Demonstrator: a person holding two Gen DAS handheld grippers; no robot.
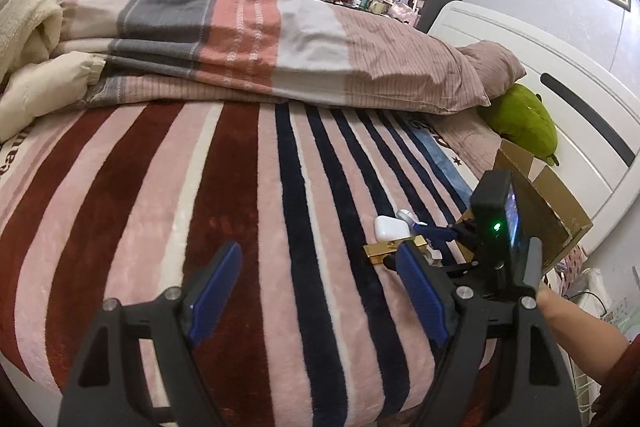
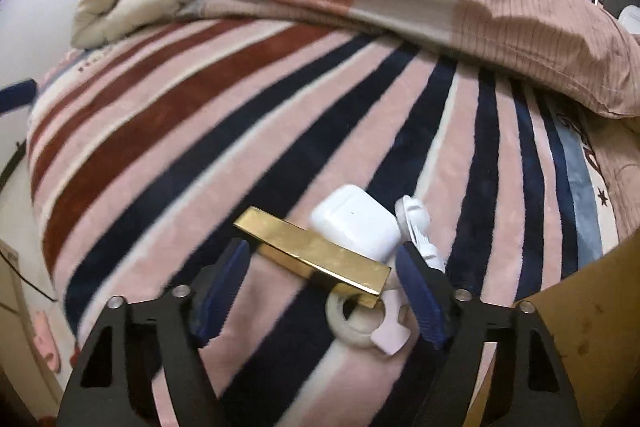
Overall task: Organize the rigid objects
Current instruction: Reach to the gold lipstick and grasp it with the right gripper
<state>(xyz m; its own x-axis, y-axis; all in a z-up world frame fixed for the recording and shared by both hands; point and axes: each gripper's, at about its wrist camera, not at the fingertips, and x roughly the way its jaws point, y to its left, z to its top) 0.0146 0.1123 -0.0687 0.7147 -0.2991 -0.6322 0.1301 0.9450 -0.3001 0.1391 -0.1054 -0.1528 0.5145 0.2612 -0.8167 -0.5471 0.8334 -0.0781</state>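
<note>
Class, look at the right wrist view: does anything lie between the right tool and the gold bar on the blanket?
Nothing visible does. The right tool is open astride the gold bar; the white earbud case sits just beyond it.

Soft, even indoor light falls across the striped pink, maroon and navy fleece blanket (image 1: 240, 187), casting faint shadows. Fisheye distortion bows both views, with dark vignetted corners. The right wrist view is motion-blurred; a shiny gold rectangular bar (image 2: 312, 255) shows mild glare.
</note>
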